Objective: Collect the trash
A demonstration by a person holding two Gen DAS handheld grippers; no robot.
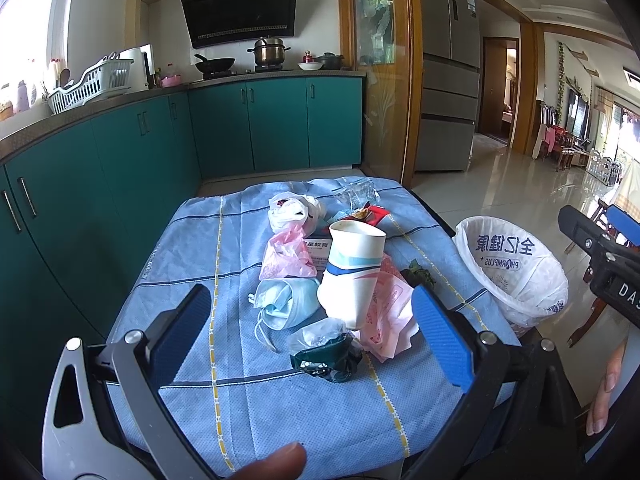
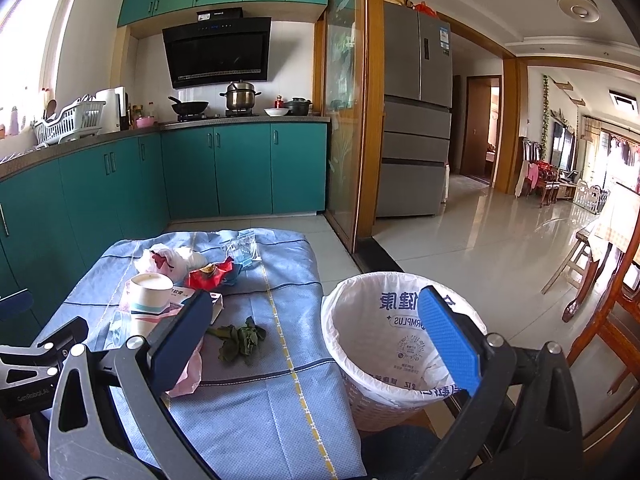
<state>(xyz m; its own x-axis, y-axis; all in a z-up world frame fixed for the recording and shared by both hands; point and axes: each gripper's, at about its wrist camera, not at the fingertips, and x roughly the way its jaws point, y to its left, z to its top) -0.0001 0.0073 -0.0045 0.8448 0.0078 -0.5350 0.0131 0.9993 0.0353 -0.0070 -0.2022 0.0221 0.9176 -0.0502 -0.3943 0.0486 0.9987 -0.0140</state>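
Trash lies on a table with a blue cloth (image 1: 200, 248): a paper cup (image 1: 352, 272) tilted upright, a blue face mask (image 1: 280, 304), pink bags (image 1: 286, 254), a white bag (image 1: 292, 210), a dark green wrapper (image 1: 328, 356), wilted leaves (image 2: 240, 340) and a red wrapper (image 2: 210, 276). My left gripper (image 1: 312, 336) is open and empty, low over the near pile. My right gripper (image 2: 316, 332) is open and empty, between the table edge and a bin with a white liner (image 2: 384, 332). The bin also shows in the left wrist view (image 1: 516, 268).
Teal kitchen cabinets (image 1: 120, 160) run along the left and back, with a stove and pots on the counter. A glass door with a wooden frame (image 2: 360, 120) and a grey fridge (image 2: 416, 120) stand behind. Wooden chair legs (image 2: 600, 300) stand at the right.
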